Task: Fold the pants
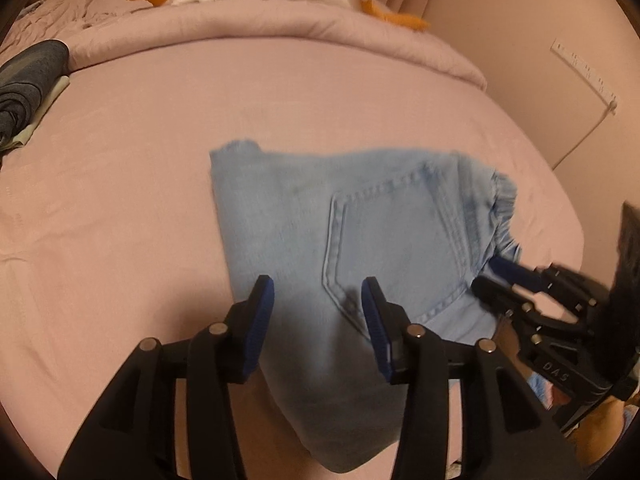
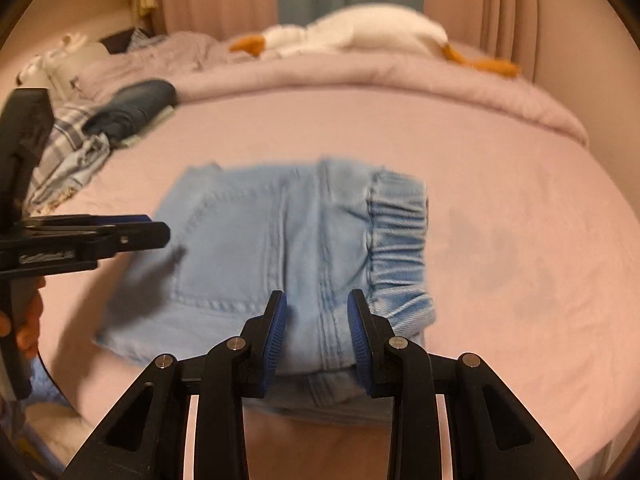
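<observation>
Denim pants (image 1: 320, 216) lie folded into a compact bundle on the pink bed (image 1: 140, 168), back pocket facing up and the gathered elastic waistband at the right end of the bundle. Your left hand-held gripper (image 1: 318, 304) hangs just over the near edge of the bundle with its jaws apart and nothing clamped between them; the cloth only passes beneath. Your right hand-held gripper (image 2: 316, 320) hovers over the seam beside the waistband, jaws also standing apart, and the pads do not appear to press on the fabric, though motion blur makes the contact hard to read.

Expect the denim to behave as a soft but fairly heavy cloth: it drapes, holds a crease reasonably well, and the stacked layers will slide over one another if you drag them. The thick seams and the elastic waistband are the firmest places to pinch, since a bite there takes in every layer. A grip on a single top layer would likely peel the fold open.

Judging by the neat stack, the folding looks close to done. A plush goose (image 2: 360, 32) and other clothes (image 2: 132, 104) lie well apart from the bundle.
</observation>
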{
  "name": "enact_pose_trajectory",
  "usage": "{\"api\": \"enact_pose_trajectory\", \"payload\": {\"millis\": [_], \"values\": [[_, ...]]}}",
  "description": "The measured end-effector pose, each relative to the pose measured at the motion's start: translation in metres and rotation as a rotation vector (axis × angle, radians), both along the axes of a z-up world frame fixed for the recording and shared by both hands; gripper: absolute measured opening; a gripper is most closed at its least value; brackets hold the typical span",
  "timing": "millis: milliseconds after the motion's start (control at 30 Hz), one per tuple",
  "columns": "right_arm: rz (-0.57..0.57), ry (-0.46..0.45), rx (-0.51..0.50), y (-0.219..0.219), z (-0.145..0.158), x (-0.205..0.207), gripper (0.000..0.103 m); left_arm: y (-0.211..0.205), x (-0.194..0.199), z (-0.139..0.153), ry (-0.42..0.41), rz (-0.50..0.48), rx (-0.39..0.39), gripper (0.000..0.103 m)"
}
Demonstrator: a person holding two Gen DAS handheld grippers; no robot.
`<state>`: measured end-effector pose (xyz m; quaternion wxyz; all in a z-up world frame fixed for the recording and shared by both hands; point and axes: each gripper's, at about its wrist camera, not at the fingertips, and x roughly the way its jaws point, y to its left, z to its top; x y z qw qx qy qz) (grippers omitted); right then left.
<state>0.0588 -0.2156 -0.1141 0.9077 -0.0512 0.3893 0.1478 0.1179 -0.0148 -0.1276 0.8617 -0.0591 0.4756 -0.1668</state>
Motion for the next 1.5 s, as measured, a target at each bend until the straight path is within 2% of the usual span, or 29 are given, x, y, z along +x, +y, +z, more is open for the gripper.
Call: {"api": "enact_pose_trajectory", "payload": {"millis": [133, 233, 300, 367, 433, 500, 800, 1033, 1167, 1200, 1300, 1433, 1500], "values": [[0.025, 0.006, -0.024, 0.005, -0.001, -0.005, 0.032, -0.002, -0.004, -0.002, -0.006, 0.000, 0.019, 0.045], [0.015, 0.015, 0.021, -0.005, 0.004, -0.004, 0.032, 0.000, -0.017, 0.003, -0.020, -0.004, -0.011, 0.047], [0.018, -0.011, 0.057, -0.013, 0.012, -0.010, 0.032, -0.002, -0.027, 0.000, -0.027, -0.012, 0.002, 0.049], [0.030, -0.012, 0.050, -0.017, 0.009, -0.015, 0.032, -0.009, -0.037, -0.010, -0.033, -0.032, 0.040, 0.050], [0.046, 0.024, 0.036, -0.016, -0.002, -0.014, 0.032, -0.016, -0.044, -0.013, -0.078, -0.052, 0.095, 0.051], [0.058, 0.003, 0.007, -0.012, -0.007, -0.017, 0.032, -0.021, -0.048, -0.015, -0.106, -0.051, 0.129, 0.051], [0.059, 0.002, 0.011, -0.012, 0.004, -0.021, 0.032, -0.008, -0.053, -0.012, -0.076, -0.027, 0.076, 0.051], [0.076, 0.009, 0.022, -0.015, -0.002, -0.022, 0.033, -0.006, -0.057, -0.008, -0.062, -0.004, 0.041, 0.051], [0.079, 0.014, 0.077, -0.024, 0.004, -0.024, 0.034, 0.007, -0.060, -0.006, -0.036, 0.036, -0.010, 0.056], [0.078, 0.015, 0.098, -0.028, 0.005, -0.024, 0.037, 0.012, -0.060, -0.007, -0.025, 0.047, -0.032, 0.058], [0.060, 0.019, 0.152, -0.040, 0.008, -0.027, 0.057, 0.029, -0.059, -0.013, 0.021, 0.074, -0.139, 0.061], [0.024, 0.032, 0.249, -0.064, 0.008, -0.026, 0.063, 0.048, -0.053, -0.026, 0.110, 0.117, -0.311, 0.062], [-0.009, 0.076, 0.335, -0.080, 0.002, -0.020, 0.073, 0.053, -0.049, -0.028, 0.133, 0.119, -0.398, 0.062]]}}
